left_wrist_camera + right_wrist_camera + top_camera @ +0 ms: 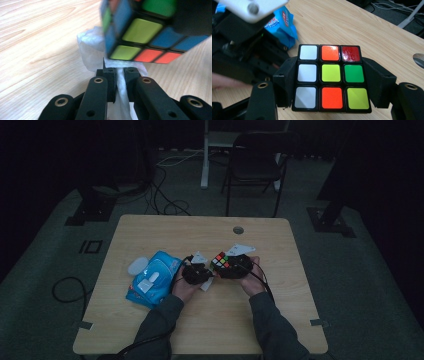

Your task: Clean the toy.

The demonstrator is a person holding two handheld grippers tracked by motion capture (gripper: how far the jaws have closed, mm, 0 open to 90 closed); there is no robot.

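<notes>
A scrambled puzzle cube (329, 77) sits between the jaws of my right gripper (329, 87), which is shut on its two sides; in the high view the cube (220, 260) is held just above the table's middle. My left gripper (119, 75) is shut on a white tissue (92, 47), with the wad bunched right under the cube (140, 30) and touching or nearly touching it. From above, the left gripper (196, 271) and right gripper (234, 265) sit close together, each in a hand.
A blue wet-wipe pack (152, 278) lies left of the left hand, with a white lid or disc (137, 266) beside it. The wooden table (200, 235) has a cable hole (238, 230) at the back. A chair (255, 165) stands beyond the table.
</notes>
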